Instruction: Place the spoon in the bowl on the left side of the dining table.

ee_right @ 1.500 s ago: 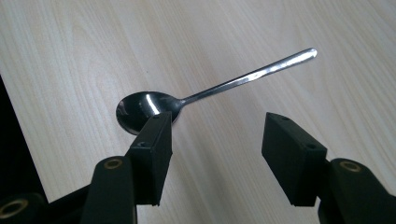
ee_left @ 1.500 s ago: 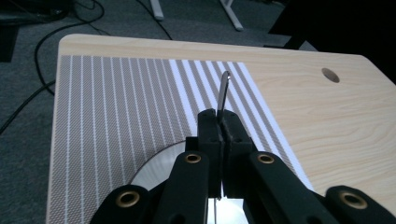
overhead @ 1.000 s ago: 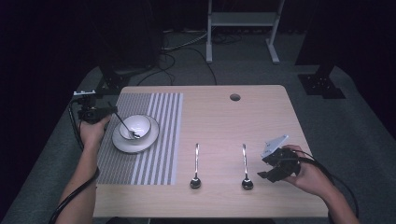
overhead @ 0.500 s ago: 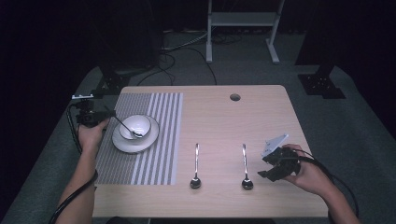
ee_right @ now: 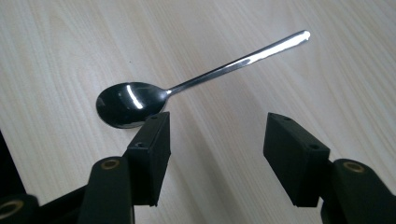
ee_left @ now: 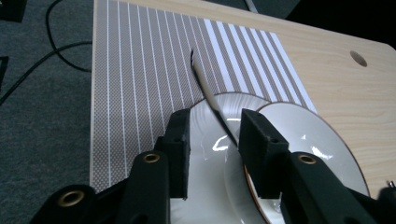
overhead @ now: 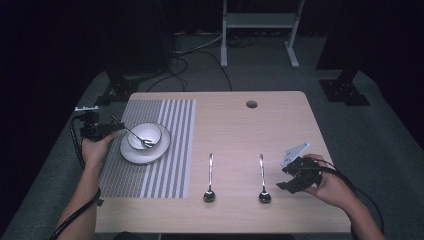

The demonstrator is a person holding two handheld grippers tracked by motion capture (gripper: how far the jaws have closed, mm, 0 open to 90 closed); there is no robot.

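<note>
High view: the left gripper [overhead: 114, 127] has drawn back slightly from the bowl [overhead: 145, 136], a spoon [overhead: 134, 133] resting inside; the right gripper [overhead: 287, 179] hovers unchanged beside a table spoon [overhead: 262, 178]. Left gripper view: jaws parted, spoon handle [ee_left: 211, 100] between, untouched. Right gripper view: jaws spread wide near the spoon [ee_right: 187, 87].

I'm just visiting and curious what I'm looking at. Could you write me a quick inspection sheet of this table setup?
Surface: wooden table with a striped placemat on its left part.
Job's things: bowl on a plate, a spoon resting in the bowl; two spoons on bare wood.
Clutter: nothing seen.
Grippers: left gripper open around the bowl spoon's handle; right gripper open beside a spoon.
Cables: on the floor behind.
Surroundings: dark, metal stand.
</note>
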